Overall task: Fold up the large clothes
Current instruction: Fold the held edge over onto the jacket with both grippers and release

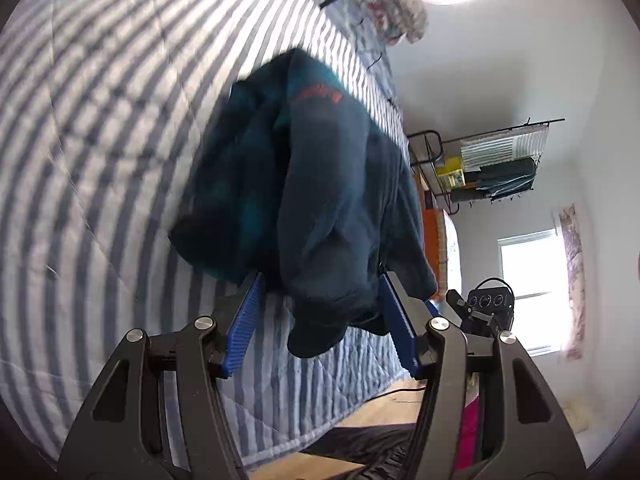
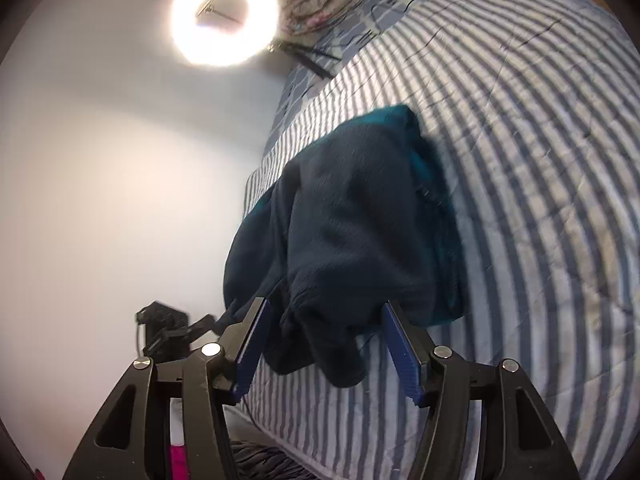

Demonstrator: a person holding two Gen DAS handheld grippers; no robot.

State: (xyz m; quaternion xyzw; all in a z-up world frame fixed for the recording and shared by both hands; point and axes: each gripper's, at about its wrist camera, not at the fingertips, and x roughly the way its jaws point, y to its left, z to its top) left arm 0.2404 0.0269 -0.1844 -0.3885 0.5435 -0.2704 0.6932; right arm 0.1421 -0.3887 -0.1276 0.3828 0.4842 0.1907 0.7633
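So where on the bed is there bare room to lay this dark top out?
Striped quilt lies bare beyond and beside the dark garment, toward the floral pillow. Crowded at the near edge, where the garment hangs between both open grippers.

A bed with blue-white striped quilt [image 2: 520, 160] fills most of both views. Walls are plain white [image 2: 100, 180]. A ring light [image 2: 224, 16] shines very bright near the bed end. A window [image 1: 528, 292] w/ daylight, a metal rack [image 1: 492, 164] w/ things on it, wood floor [image 1: 384, 408] below.
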